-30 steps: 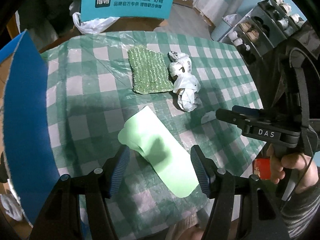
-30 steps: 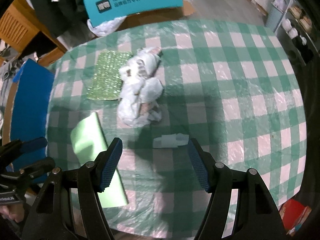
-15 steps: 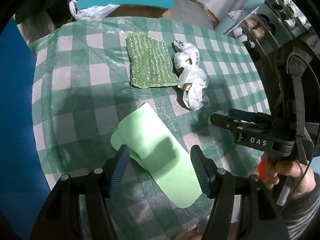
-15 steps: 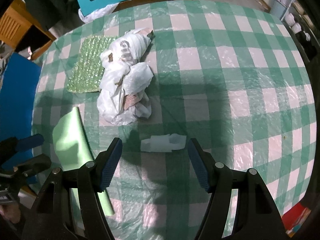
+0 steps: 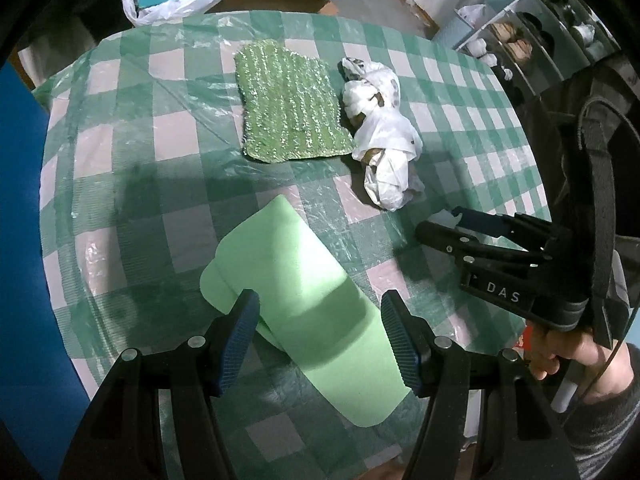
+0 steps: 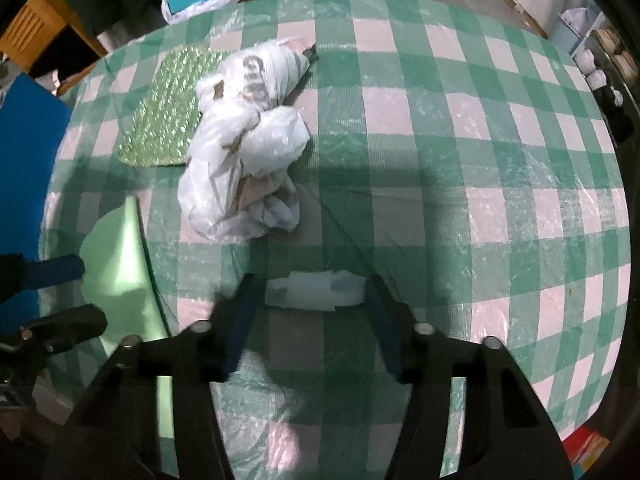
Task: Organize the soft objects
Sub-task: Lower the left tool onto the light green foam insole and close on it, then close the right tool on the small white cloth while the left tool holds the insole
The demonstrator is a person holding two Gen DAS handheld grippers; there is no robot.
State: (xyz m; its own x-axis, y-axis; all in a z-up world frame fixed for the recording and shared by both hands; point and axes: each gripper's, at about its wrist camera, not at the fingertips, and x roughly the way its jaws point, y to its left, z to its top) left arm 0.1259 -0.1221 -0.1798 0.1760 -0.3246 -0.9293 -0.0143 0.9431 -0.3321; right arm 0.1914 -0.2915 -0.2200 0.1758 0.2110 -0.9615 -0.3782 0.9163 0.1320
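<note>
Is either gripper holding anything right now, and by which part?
Nothing is gripped yet. The right gripper is closing around the white scrap; the left gripper stands open over the green sheet.

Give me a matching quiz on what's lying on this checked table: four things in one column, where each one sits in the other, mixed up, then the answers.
Things
1. foam sheet
2. sparkly cloth
3. plastic bag
4. white scrap

Places
A. between the right tongs, whose jaws are closing
B. far side of the table, left of the crumpled white bundle
C. under the open left tongs
D. mid-table, its edge against the glittery green square

Pairs: 1-C, 2-B, 3-D, 4-A
</note>
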